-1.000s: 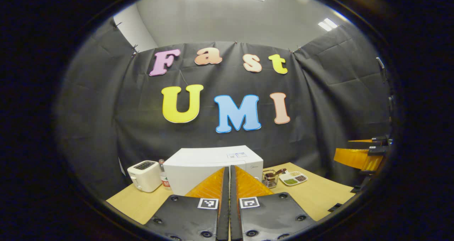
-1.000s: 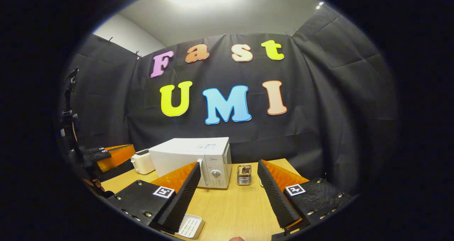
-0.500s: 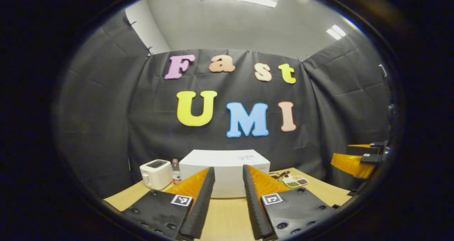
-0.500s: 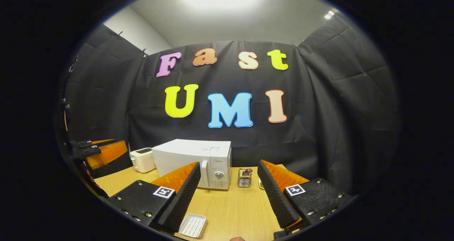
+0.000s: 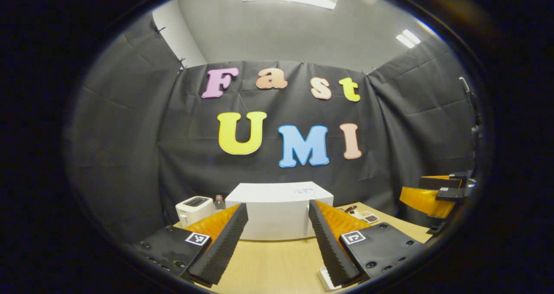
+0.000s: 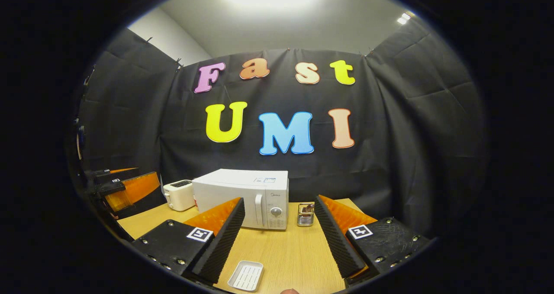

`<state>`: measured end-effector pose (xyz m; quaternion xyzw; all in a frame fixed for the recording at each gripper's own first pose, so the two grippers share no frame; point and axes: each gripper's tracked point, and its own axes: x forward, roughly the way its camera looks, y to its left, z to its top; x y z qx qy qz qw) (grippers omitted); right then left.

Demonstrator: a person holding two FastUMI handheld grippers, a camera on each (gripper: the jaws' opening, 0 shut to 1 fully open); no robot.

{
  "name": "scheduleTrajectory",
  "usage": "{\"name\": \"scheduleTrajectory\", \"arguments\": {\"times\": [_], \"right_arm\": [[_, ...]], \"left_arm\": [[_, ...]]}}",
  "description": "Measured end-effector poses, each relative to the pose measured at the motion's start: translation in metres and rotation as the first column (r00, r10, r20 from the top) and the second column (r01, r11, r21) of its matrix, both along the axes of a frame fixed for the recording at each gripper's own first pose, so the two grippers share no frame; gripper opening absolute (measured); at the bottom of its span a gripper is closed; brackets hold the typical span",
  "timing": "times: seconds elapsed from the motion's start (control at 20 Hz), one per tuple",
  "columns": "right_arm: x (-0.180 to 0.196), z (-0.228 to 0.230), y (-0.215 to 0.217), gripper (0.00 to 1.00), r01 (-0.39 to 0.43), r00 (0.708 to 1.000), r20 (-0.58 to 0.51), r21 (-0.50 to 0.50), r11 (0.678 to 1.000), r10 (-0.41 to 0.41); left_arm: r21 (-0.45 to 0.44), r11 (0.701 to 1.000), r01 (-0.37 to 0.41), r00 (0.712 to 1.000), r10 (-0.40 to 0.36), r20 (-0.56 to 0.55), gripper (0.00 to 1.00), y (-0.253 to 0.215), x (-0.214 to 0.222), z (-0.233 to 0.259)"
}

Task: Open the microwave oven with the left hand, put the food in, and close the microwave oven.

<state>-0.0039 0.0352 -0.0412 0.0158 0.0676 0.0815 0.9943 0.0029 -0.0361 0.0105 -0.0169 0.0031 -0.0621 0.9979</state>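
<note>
The white microwave [image 5: 277, 211] stands at the back of the wooden table [image 5: 272, 263] with its door shut. My left gripper [image 5: 275, 206] is open, held short of the microwave and facing it, with nothing between its fingers. In the right gripper view the microwave [image 6: 240, 194] shows its handle [image 6: 258, 209] and its dial panel. My right gripper [image 6: 279, 202] is open and empty above the table. A small white plate with portions of food [image 5: 368, 217] lies right of the microwave.
A white toaster [image 5: 194, 208] and a bottle [image 5: 219, 202] stand left of the microwave. A metal holder [image 6: 305, 214] sits to the microwave's right. A white ribbed dish [image 6: 246, 275] lies near the front edge. The other gripper [image 6: 125, 188] hangs at the left.
My left gripper has gone from shut to wide open and now faces the microwave more squarely. The right gripper stayed open and drifted a little.
</note>
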Motion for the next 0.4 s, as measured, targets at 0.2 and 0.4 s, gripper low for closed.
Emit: {"name": "scheduleTrajectory", "arguments": {"times": [0.2,0.4], "right_arm": [[0.000,0.007,0.011,0.98,-0.013,1.000,0.015,-0.005,1.000,0.013],[0.004,0.014,0.020,0.98,-0.021,0.999,0.035,-0.010,1.000,0.021]], "left_arm": [[-0.004,1.000,0.007,1.000,-0.007,0.010,0.96,0.004,0.001,0.003],[-0.003,1.000,0.008,1.000,-0.008,0.023,0.92,0.009,0.002,0.005]]}}
